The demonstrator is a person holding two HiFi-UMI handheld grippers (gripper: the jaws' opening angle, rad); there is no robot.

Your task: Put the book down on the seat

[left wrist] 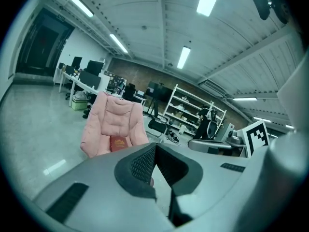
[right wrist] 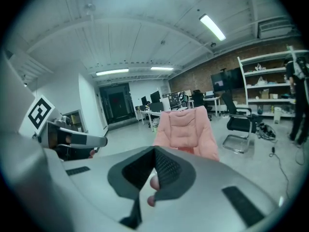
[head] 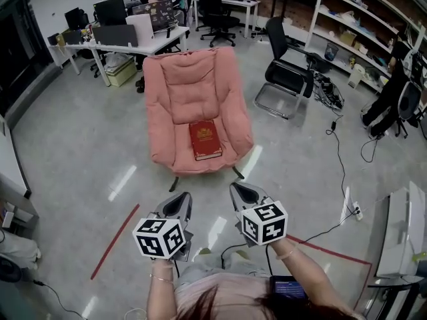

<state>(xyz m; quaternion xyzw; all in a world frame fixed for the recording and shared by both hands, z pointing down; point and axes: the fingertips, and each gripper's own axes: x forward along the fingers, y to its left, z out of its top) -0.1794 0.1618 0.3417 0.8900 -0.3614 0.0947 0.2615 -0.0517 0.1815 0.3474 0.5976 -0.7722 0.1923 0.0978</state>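
A red book [head: 205,139] with gold print lies flat on the seat of a pink padded armchair [head: 193,89], near its front edge. It shows small in the left gripper view as the book [left wrist: 118,142] on the armchair [left wrist: 114,122]. The armchair [right wrist: 186,129] also fills the middle of the right gripper view. My left gripper [head: 175,207] and right gripper [head: 245,193] hang side by side well in front of the chair, apart from the book. Both are shut with nothing between the jaws.
A black office chair [head: 287,72] stands right of the armchair. White desks with monitors [head: 127,35] line the back, shelving [head: 373,25] the right wall. Cables and a power strip [head: 351,210] trail on the grey floor at right. Red tape [head: 113,242] marks the floor near me.
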